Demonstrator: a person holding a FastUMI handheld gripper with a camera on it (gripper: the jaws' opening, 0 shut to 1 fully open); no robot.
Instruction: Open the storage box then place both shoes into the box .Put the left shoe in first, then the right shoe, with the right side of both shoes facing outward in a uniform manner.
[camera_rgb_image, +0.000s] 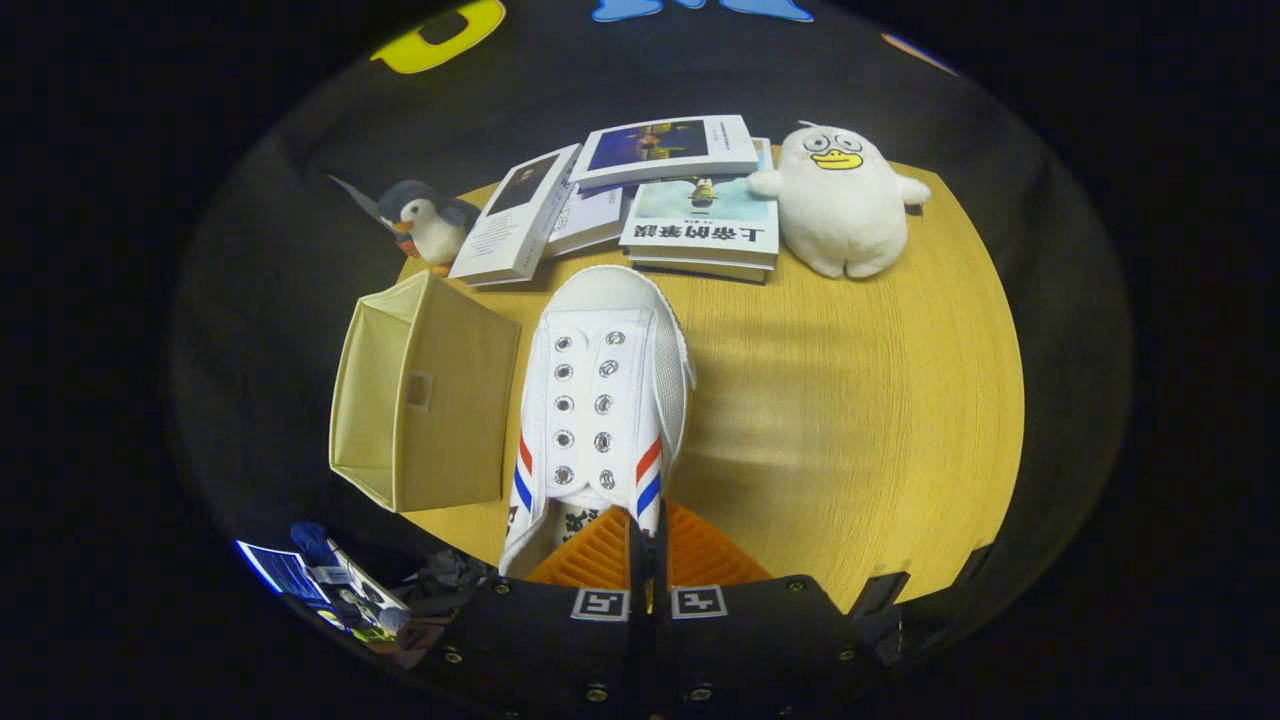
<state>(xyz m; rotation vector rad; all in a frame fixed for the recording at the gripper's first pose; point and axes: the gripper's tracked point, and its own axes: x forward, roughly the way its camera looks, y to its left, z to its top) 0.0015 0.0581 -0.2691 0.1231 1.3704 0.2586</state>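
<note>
- Nearest to us: the gripper (648, 540), its 2 fingers drawn close together and pinching the heel-side collar of a white canvas sneaker (600, 400). We see only a thin slit between them, with the shoe's edge caught in it.
- The sneaker has red and blue side stripes, 2 rows of metal eyelets and no laces. It points away from us, toe cap towards the books, and appears lifted above the round yellow wooden table (860, 420); whether the sole touches the wood we cannot tell.
- Handling, our judgement: light, soft canvas upper over a stiffer rubber sole and toe. The collar folds easily, so held there the shoe may droop or swing at the toe. A hold on the firmer heel back would steady it better than loose side canvas.
- Just beside the shoe, on its left: a beige fabric storage box (420, 400) with a small pull tab on its facing side. It sits near the table edge, its top looks open, and we cannot see the inside.
- Which shoe this is, left or right, we cannot say for sure. We see 1 shoe.
- Beyond the toe: a spread of 4 or so paperback books (700, 230), some stacked.
- Farthest: a small grey and white penguin plush (428, 225) behind the box, and a white duck plush toy (840, 200) to the right of the books.
</note>
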